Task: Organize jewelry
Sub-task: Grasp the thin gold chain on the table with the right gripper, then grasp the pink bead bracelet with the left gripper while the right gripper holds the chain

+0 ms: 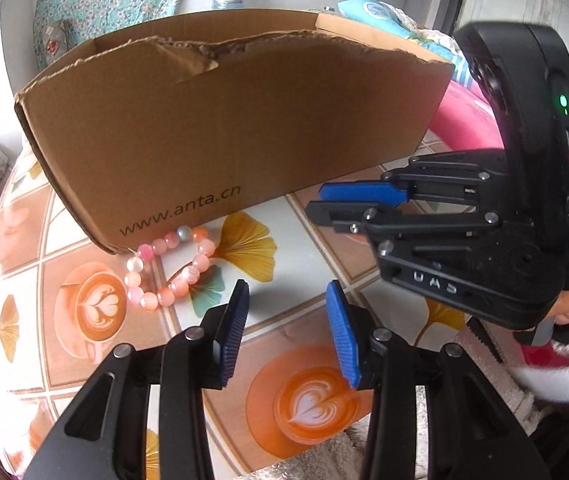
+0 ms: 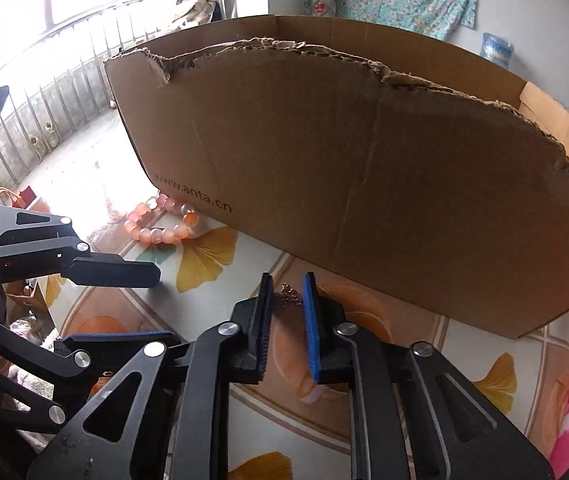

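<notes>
The pink bead bracelet (image 1: pixel 170 268) is seen lying on the table (image 1: pixel 292 240) against the cardboard box (image 1: pixel 224 128), at eleven o'clock from the half-open, empty left hand-held gripper (image 1: pixel 286 300), the nearer one. The right hand-held gripper (image 2: pixel 287 280) is nearly closed around a thin chain (image 2: pixel 290 296); a grip cannot be confirmed.

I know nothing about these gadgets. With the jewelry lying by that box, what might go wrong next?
The thin gold chain lies between the right hand-held gripper's narrowly parted fingers; so fine a thing may slip out. The pink bead bracelet sits close by the brown cardboard box's corner, so the open left hand-held gripper might nudge the box reaching for it. The two hand-held grippers are near each other and could bump.
</notes>
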### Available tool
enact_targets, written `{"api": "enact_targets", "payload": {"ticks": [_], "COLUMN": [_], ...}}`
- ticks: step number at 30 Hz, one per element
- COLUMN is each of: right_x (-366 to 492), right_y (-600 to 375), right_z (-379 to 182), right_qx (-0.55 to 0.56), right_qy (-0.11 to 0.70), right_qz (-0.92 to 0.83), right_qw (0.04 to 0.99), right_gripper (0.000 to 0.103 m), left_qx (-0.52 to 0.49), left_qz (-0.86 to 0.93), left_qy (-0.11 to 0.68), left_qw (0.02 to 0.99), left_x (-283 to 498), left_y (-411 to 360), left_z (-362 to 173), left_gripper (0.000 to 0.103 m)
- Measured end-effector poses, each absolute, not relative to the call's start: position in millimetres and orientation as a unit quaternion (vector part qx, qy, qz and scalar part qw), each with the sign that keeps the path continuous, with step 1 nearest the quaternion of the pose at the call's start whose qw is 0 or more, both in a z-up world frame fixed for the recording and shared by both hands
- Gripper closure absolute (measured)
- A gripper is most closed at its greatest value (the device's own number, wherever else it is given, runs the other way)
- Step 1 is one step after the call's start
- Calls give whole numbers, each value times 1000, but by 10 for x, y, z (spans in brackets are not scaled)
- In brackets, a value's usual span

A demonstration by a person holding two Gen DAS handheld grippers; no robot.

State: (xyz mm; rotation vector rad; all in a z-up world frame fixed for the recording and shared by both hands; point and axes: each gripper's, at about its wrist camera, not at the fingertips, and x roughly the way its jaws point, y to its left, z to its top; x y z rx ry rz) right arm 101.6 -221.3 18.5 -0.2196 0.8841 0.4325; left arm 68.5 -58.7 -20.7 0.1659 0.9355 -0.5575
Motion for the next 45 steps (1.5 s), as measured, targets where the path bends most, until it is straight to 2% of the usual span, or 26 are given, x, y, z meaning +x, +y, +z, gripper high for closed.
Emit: {"api": "enact_targets", "payload": {"ticks": [3,14,20,29,42,43,45], "right_x": [1034,921,869,855,815,822,814], "right_y": [-2259,-2927,-3083,-2998,-3040,-3030,-3030], "right_z": [218,580,629,523,467,458,458], "right_qx": [-87,63,108,105,117,116,116], "right_qy": [430,419,416,420,424,426,426], "right_qz": [211,218,222,225,219,218,217], "right_qw": [874,879,875,873,871,871,871], "right_gripper": [103,103,103,103,103,103,103], "left_qx": [83,80,80,80,93,93,98], "left_qz": [-265,-268,-262,-209,-202,-200,-193], "left_qy": [443,441,445,417,443,443,440], "left_qw": [853,853,853,881,869,869,871], "left_x": [682,655,662,886,1120,1125,1133], "left_y": [-615,-568,-563,-364,-428,-424,-436], "left_z": [-215,-217,-203,-89,-214,-215,-213], "left_gripper": [64,63,63,63,63,65,74]}}
